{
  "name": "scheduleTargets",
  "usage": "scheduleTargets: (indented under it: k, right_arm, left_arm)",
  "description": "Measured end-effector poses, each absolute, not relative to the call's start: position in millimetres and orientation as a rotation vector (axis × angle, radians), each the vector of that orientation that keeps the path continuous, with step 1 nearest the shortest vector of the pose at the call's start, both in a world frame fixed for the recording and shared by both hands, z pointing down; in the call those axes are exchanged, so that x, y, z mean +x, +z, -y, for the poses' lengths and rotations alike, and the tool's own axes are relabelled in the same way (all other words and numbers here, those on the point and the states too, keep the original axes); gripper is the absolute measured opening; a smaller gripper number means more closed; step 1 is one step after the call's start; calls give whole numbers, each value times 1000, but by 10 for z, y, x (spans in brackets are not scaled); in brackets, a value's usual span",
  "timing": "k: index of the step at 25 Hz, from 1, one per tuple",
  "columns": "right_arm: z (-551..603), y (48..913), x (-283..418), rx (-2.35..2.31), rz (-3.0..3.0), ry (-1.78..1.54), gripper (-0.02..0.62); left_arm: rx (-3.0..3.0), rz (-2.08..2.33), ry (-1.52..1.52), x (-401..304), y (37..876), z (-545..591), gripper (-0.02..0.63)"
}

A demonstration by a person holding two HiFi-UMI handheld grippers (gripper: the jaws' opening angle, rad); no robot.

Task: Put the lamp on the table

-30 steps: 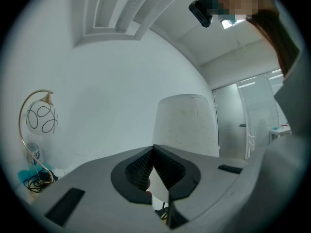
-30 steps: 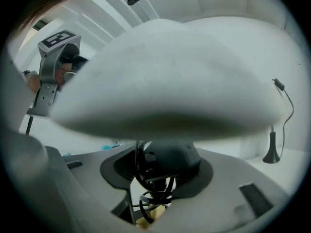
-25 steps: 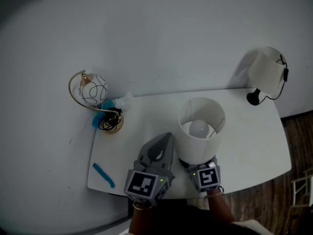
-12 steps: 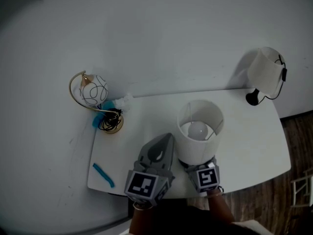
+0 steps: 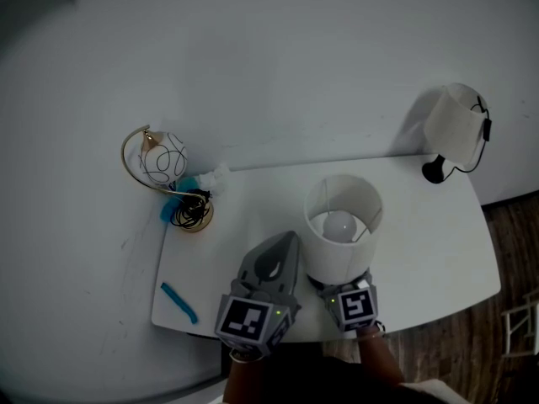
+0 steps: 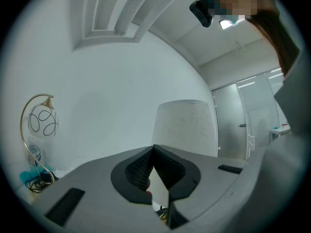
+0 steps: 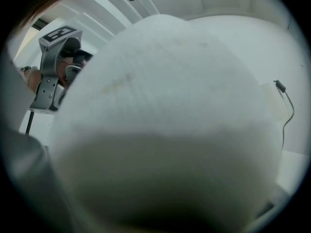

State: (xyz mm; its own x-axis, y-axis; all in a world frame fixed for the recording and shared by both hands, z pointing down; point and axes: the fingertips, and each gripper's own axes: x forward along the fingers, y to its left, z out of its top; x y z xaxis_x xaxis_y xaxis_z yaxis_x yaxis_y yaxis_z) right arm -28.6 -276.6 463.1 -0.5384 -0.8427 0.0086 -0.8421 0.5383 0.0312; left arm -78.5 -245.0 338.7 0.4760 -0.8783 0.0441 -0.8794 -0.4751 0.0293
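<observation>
Lamp (image 5: 341, 225): white shade, upright over the near middle of the table (image 5: 438, 251); base hidden.
Right gripper (image 5: 352, 300): tucked under the shade, which filled its own view; jaw state could not be told.
Left gripper (image 6: 153, 149): jaws together, empty, just beside.
Handling: best lowered straight and upright, base flat before release.

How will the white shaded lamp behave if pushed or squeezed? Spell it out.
The lamp may be top-heavy: only its wide shade shows from above, so its footing is likely narrower and a high push could tip it. The shade looks thin-walled and probably dents under a squeeze. The bulb sits exposed in the open top and seems fragile.
</observation>
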Motion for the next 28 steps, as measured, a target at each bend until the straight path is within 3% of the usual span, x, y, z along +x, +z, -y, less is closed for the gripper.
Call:
scheduleTargets:
  k: [28]
  right_arm:
    - [2662,4739,-247,1485,2704,47,198]
  left_arm:
    - [2648,1610,43,-758,3337,2242,-8]
